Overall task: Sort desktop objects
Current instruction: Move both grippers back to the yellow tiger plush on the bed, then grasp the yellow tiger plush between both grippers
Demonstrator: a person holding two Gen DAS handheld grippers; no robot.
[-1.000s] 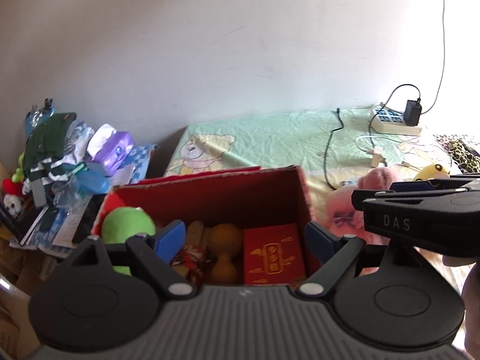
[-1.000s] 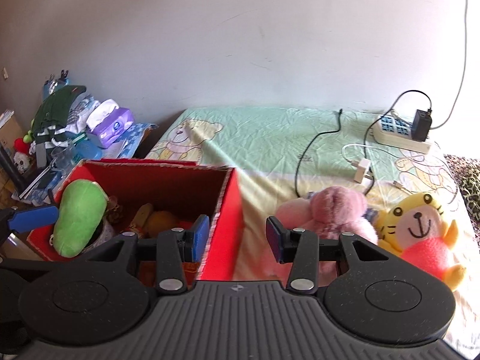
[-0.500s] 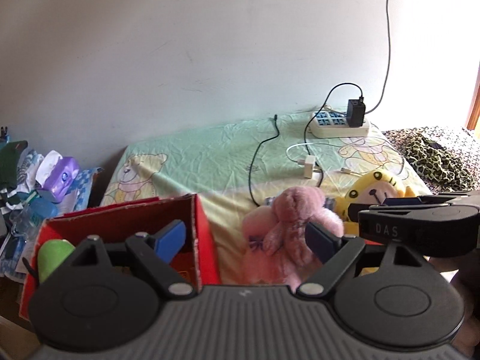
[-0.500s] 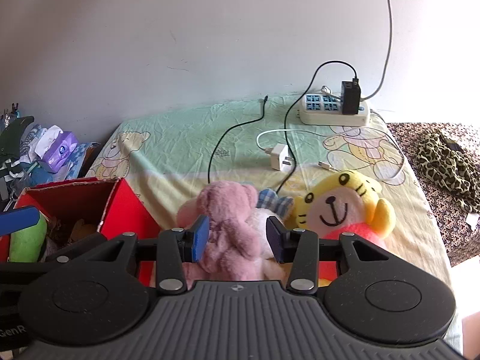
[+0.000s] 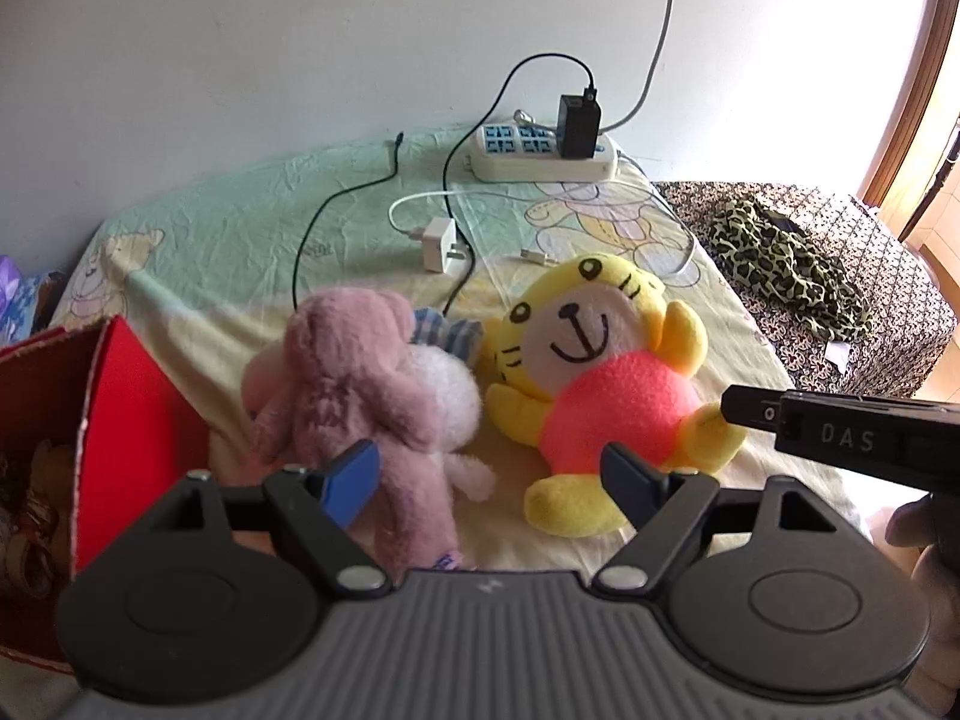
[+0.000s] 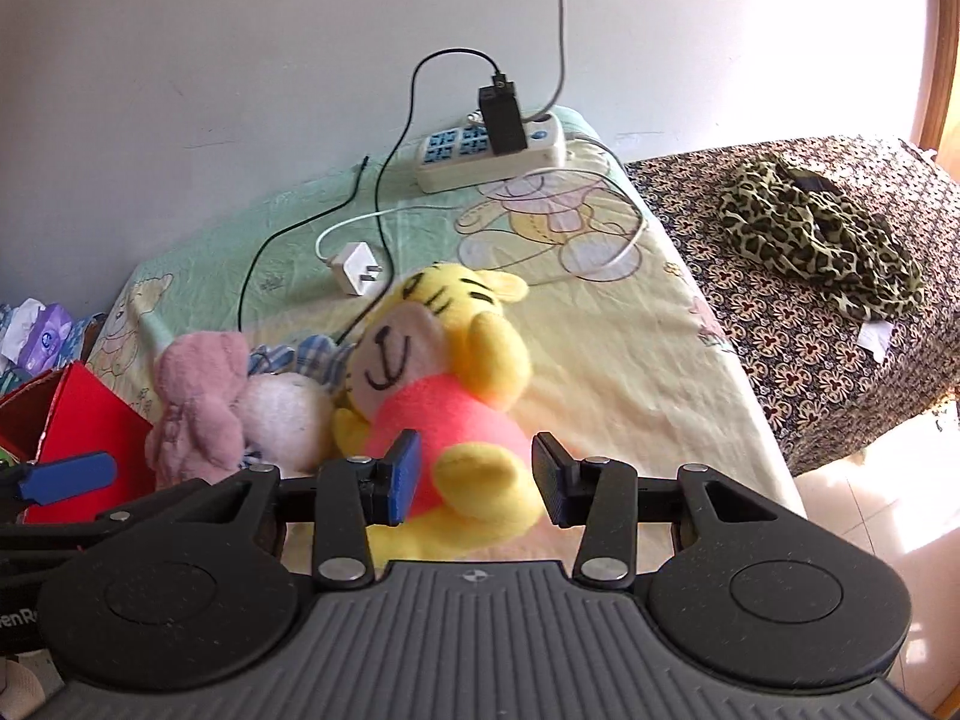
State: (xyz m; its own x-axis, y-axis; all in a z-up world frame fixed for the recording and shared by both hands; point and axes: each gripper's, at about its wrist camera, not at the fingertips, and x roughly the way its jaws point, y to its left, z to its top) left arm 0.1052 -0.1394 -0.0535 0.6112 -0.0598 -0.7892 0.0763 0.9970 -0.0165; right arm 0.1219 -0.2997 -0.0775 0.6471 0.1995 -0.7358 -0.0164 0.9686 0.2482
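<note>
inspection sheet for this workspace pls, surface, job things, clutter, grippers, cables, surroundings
surface: cartoon bedsheet, wrinkled.
job's things: pink plush and yellow tiger plush lying side by side, touching; red box beside the pink one.
clutter: leopard-print cloth on patterned cover.
grippers: left gripper jaws closing, nothing pressed; right gripper jaws open around a tiger plush foot.
cables: power strip with black adapter; loose white charger; black cable across sheet.
surroundings: white wall.

Both wrist views look down closely; they share the yellow tiger plush (image 5: pixel 606 384).
</note>
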